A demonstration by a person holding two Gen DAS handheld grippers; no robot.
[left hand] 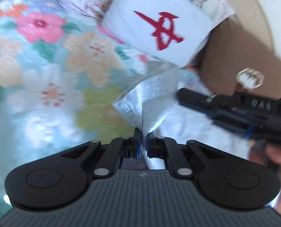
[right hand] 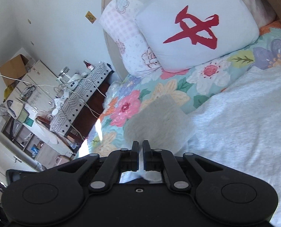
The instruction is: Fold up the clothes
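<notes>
A light grey garment (right hand: pixel 240 124) lies spread on the floral bedspread (right hand: pixel 159 87). My left gripper (left hand: pixel 144 135) is shut on a pinched fold of the grey garment (left hand: pixel 150 102), which rises in a peak ahead of the fingers. My right gripper (right hand: pixel 140 146) is shut on another bunched part of the garment (right hand: pixel 159 121), lifted just ahead of its fingers. The right gripper also shows in the left wrist view (left hand: pixel 180 96), close by on the right, held by a hand. The left wrist view is blurred.
A white pillow with a red character (right hand: pixel 195 26) and a pink patterned pillow (right hand: pixel 125 32) lean at the head of the bed. A cluttered side table with cables (right hand: pixel 80 94) stands to the left of the bed. A brown headboard (left hand: pixel 240 56) is behind.
</notes>
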